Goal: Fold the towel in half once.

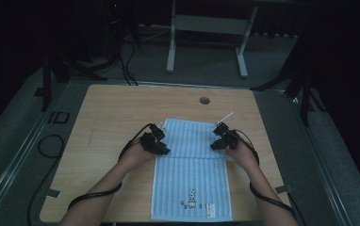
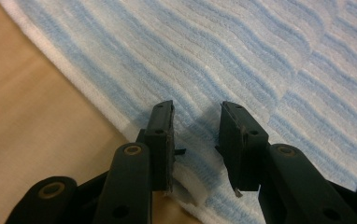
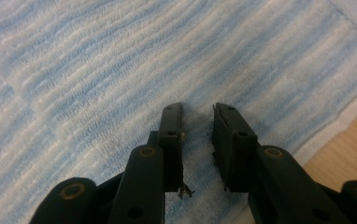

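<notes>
**Towel fold: both grippers at the side edges, nothing clamped**

Blue striped towel lies flat on the wooden counter, long axis running away from the person, near end with the rabbit motif at the counter's front edge. A crease line crosses it about midway, level with the hands.

Left gripper sits over the towel's left edge, right gripper over the right edge, both in the far half.

Left gripper view: jaws apart by a moderate gap, hovering low over the cloth right at the white hem. A bit of hem bunches up under the left jaw, but nothing is between the jaws. Open, holding nothing.

Right gripper view: same story, jaws apart with a slightly narrower gap, towel pile below, hem and bare counter off to the right. Can't tell if the tips touch the fabric.

My read: the step is either the pre-grasp or just after release on a lengthwise fold. The next move needs both grippers to drop onto the side hems, get one layer between the jaws, close together, then lift evenly so the cloth doesn't skew.
</notes>
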A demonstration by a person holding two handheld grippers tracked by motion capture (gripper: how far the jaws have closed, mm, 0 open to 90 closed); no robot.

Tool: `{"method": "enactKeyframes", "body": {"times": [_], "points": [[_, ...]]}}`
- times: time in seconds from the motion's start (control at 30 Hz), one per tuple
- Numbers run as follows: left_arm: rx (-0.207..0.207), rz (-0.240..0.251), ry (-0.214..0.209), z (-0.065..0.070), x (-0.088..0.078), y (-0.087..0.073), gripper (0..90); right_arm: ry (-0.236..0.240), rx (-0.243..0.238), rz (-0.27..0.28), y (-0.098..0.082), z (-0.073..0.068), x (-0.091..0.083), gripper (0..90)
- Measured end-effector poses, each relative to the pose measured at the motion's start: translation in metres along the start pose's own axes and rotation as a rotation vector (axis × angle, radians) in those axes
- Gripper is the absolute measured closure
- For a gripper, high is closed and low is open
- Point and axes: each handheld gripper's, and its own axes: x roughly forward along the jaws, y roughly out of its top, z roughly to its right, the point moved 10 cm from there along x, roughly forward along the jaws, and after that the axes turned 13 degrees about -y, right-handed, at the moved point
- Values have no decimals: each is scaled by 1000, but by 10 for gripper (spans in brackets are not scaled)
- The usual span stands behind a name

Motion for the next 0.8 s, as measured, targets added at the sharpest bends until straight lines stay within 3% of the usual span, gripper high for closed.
{"method": "enactKeyframes", "body": {"times": [0.13,0.33,0.5,0.53,0.57,0.6,0.67,0.73,0.8], "points": [[-9,-3,8,-4,-1,1,649,5,12,1,6,3,4,721],[-11,-4,-8,2,-1,-1,641,16,22,-4,8,4,4,720],[-28,29,-7,5,-11,3,545,29,27,30,11,7,-7,695],[-28,29,-7,5,-11,3,545,22,33,42,12,11,-10,695],[-54,59,27,-7,-21,14,511,0,50,52,15,24,-18,686],[-54,59,27,-7,-21,14,499,-11,60,52,16,30,-20,685],[-87,84,80,-24,-27,26,489,-25,86,51,18,44,-23,685],[-92,85,87,-29,-28,29,460,-40,118,53,22,59,-24,685],[-133,109,92,-44,-28,41,460,-46,158,52,27,71,-22,671]]}}
